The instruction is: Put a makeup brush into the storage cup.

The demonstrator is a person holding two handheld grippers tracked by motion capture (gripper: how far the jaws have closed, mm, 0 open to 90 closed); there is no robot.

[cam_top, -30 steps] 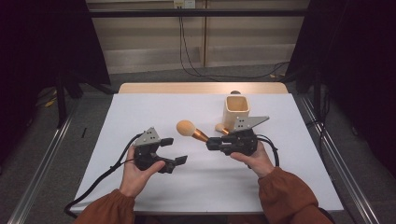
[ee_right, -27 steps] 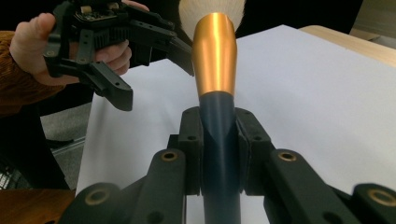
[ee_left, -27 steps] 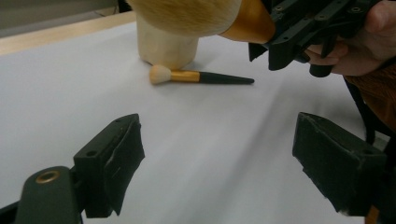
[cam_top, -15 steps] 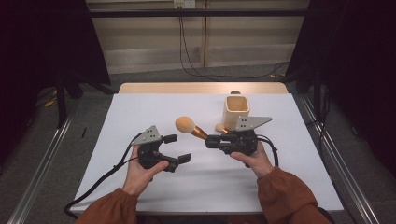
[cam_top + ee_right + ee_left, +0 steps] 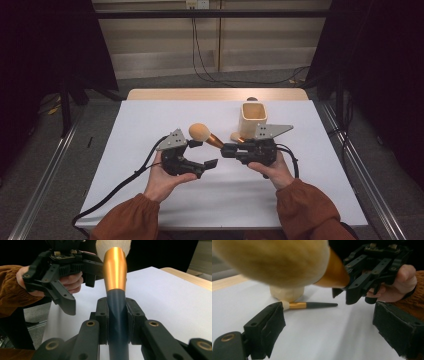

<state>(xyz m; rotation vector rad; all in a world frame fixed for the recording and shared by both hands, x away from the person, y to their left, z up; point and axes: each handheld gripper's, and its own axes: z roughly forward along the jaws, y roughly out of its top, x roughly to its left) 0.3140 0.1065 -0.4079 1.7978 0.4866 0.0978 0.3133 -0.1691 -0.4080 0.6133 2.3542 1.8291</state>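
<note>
One brush (image 5: 206, 136) — handle clamped in the right gripper (image 5: 226, 150), bristles toward the wide-open, empty left gripper (image 5: 204, 154).

The big brush (image 5: 115, 290) is showing a glossy copper metal ferrule, smooth dark handle and soft fluffy bristles; the table (image 5: 150, 120) is wearing matt white paper, its far edge looking wooden

Left half and near edge of the white table (image 5: 125, 150): bare, open passage. Right rear obstructed by the upright cream holder (image 5: 253, 118) and a small brush (image 5: 308, 305) lying at its foot. Centre is crowded: the large brush (image 5: 205, 135), clamped in the right gripper (image 5: 225, 149), projects leftward, its head just above the left gripper (image 5: 200, 154), whose spread jaws have nothing between them.
</note>
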